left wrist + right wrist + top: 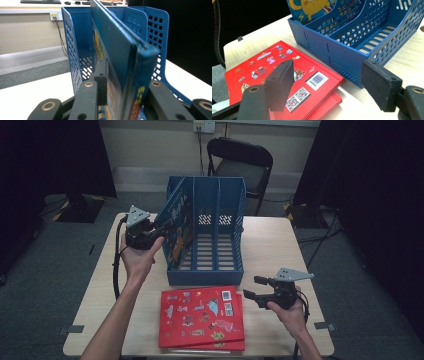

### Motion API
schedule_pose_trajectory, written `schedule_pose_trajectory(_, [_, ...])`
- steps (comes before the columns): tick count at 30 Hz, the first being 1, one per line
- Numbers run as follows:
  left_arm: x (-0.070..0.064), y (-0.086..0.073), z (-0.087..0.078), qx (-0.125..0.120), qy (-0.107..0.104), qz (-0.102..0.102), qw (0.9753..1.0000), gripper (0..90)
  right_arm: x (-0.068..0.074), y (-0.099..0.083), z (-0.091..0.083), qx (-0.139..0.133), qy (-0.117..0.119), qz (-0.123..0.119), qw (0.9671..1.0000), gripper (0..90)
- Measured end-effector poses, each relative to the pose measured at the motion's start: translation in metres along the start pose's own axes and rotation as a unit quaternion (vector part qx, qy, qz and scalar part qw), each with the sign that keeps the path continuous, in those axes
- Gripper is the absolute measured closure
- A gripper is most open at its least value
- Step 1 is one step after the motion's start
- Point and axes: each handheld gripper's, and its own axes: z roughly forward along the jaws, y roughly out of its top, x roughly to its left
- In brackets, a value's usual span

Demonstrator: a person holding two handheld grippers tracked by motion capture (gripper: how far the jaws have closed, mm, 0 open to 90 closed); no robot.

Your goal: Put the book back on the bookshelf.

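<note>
A blue three-slot file rack [218, 265] stands at the table's middle. My left gripper [156, 232] is shut on a blue picture book [178, 222] that leans tilted in the rack's left slot. In the left gripper view the blue book [117, 55] stands edge-on between the jaws of the left gripper [127, 87], with the rack [75, 57] behind it. Two red books [201, 318] lie stacked flat in front of the rack. My right gripper [254, 289] is open, just right of them and holding nothing. In the right gripper view its open jaws [331, 83] frame the red book's corner [274, 65] and the rack's front wall [342, 57].
The rack's middle and right slots hold nothing. A black folding chair [242, 162] stands behind the light wood table [280, 245]. Dark curtains hang at both sides. Bare tabletop lies right of the rack and left of the red books.
</note>
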Motion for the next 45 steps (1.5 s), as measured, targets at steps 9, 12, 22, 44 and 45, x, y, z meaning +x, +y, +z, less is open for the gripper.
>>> schedule_pose_trajectory(9, [-0.012, 0.001, 0.006, 0.001, 0.065, 0.020, 0.9977, 81.1, -0.001, 0.000, 0.000, -0.001, 0.000, 0.001, 1.0000, 26.8])
schedule_pose_trajectory(12, [-0.014, -0.001, 0.007, -0.012, 0.069, 0.007, 0.9975, 82.8, -0.001, 0.000, -0.001, -0.001, 0.000, 0.000, 1.0000, 26.8])
schedule_pose_trajectory(22, [-0.022, -0.008, 0.009, -0.044, 0.091, -0.003, 0.9948, 83.3, 0.000, 0.000, -0.002, -0.002, 0.000, 0.000, 1.0000, 26.8])
schedule_pose_trajectory(44, [-0.025, -0.019, 0.018, -0.105, 0.148, -0.009, 0.9833, 83.3, -0.001, 0.000, 0.000, 0.000, 0.005, 0.000, 1.0000, 27.0])
schedule_pose_trajectory(45, [-0.025, -0.019, 0.017, -0.105, 0.149, -0.009, 0.9832, 83.3, -0.001, 0.000, 0.000, 0.000, 0.006, 0.000, 1.0000, 27.7])
